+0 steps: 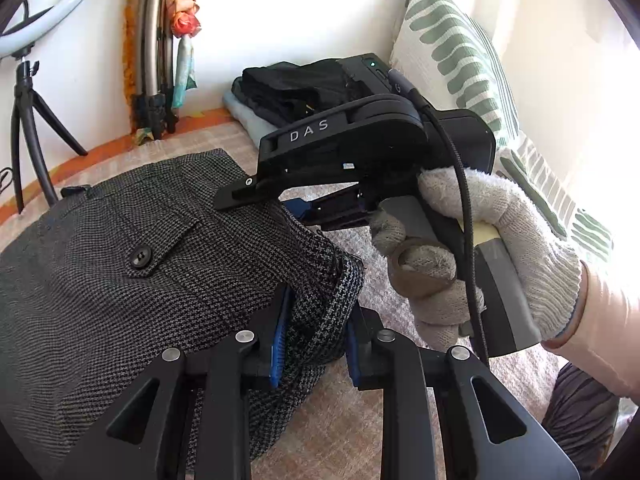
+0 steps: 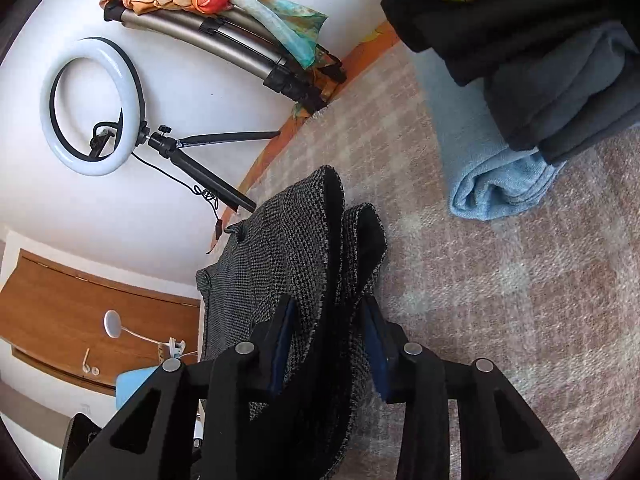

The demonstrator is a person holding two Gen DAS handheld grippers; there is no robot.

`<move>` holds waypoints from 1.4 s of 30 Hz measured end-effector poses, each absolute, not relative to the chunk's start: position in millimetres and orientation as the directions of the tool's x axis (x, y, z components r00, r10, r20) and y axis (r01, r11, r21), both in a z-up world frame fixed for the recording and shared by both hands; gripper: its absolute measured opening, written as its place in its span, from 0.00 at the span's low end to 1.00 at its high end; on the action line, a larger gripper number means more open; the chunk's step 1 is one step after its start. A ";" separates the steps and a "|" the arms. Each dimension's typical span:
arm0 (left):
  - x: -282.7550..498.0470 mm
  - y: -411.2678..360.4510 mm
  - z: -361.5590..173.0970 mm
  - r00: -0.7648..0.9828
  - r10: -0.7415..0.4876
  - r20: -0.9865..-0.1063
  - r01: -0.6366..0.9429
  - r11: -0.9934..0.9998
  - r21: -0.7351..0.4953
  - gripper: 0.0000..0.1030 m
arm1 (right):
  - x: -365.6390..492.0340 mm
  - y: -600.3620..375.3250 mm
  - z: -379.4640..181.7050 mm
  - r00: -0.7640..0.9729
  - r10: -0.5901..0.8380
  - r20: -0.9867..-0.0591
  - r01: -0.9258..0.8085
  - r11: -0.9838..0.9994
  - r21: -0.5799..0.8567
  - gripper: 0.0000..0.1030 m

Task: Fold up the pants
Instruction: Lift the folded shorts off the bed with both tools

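Note:
Grey houndstooth pants with a buttoned pocket flap lie on the plaid bed cover. My left gripper is shut on a bunched edge of the cloth, which fills the gap between its blue pads. Just beyond it, a gloved hand holds my right gripper, which bites the same edge of the pants. In the right wrist view the pants rise in two folds, and my right gripper is shut on them, fabric pressed between both pads.
A stack of folded dark clothes on a light blue towel sits at the back. A green-striped pillow leans against the wall on the right. A ring light on a tripod stands at the left.

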State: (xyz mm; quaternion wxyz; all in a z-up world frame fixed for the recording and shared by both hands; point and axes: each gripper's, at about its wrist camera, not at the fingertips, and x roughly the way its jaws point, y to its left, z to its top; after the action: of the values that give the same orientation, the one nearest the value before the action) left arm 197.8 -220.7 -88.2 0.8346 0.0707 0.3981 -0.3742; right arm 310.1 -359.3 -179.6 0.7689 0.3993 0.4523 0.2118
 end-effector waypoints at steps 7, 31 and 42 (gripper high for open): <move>194.6 -208.6 -77.5 0.419 -0.608 -0.675 0.665 0.711 -0.228 0.21 | 301.3 -357.5 -140.8 0.578 0.672 -0.463 -0.027 0.583 0.812 0.02; 170.8 -24.9 -1.9 0.618 -0.627 -0.474 0.496 0.779 -0.384 0.21 | 310.2 -175.5 -19.8 0.595 0.676 -0.436 -0.291 0.686 0.667 0.02; 171.6 80.0 -44.1 0.688 -0.540 -0.484 0.284 0.815 -0.504 0.21 | 339.9 -43.8 -47.1 0.478 0.676 -0.561 -0.367 0.734 0.571 0.02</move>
State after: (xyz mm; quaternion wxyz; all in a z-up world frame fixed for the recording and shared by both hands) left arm 171.6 80.0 -44.1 0.8970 -0.1990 0.3210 -0.2296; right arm 339.9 -43.8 -47.1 0.8384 0.1901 0.4052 0.3111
